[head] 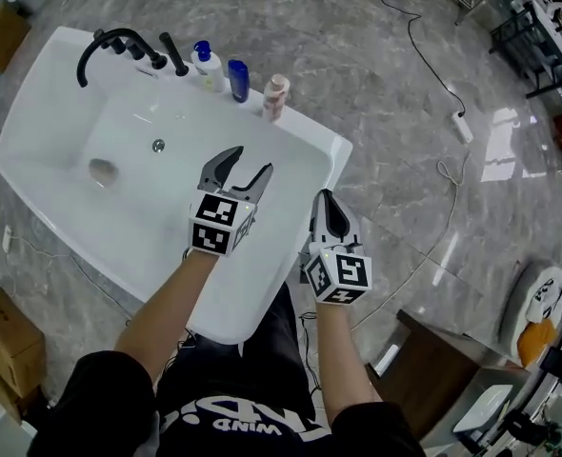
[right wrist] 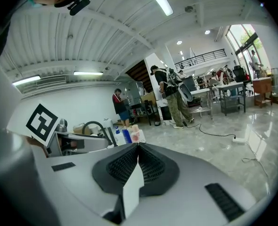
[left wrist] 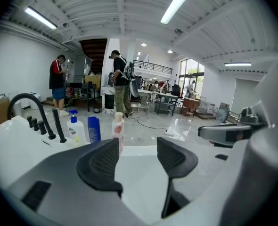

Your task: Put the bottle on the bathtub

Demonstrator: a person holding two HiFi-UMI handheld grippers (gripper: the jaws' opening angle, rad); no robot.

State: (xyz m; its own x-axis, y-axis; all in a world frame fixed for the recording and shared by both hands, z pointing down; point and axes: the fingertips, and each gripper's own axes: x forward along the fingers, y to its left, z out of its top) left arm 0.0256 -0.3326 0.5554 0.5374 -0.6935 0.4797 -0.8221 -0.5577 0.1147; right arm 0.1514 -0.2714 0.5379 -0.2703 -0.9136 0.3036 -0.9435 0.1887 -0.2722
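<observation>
A white bathtub fills the left of the head view. On its far rim stand three bottles: a white pump bottle, a blue bottle and a pink floral bottle. The pink bottle shows just beyond my left jaws in the left gripper view. My left gripper hovers over the tub's inside, open and empty. My right gripper sits at the tub's near right edge, shut with nothing between its jaws. The bottles look small and far in the right gripper view.
A black faucet with handles stands at the tub's far left corner. A drain lies in the basin. A power strip and cable run over the marble floor on the right. Cardboard boxes sit at the left. People stand in the background.
</observation>
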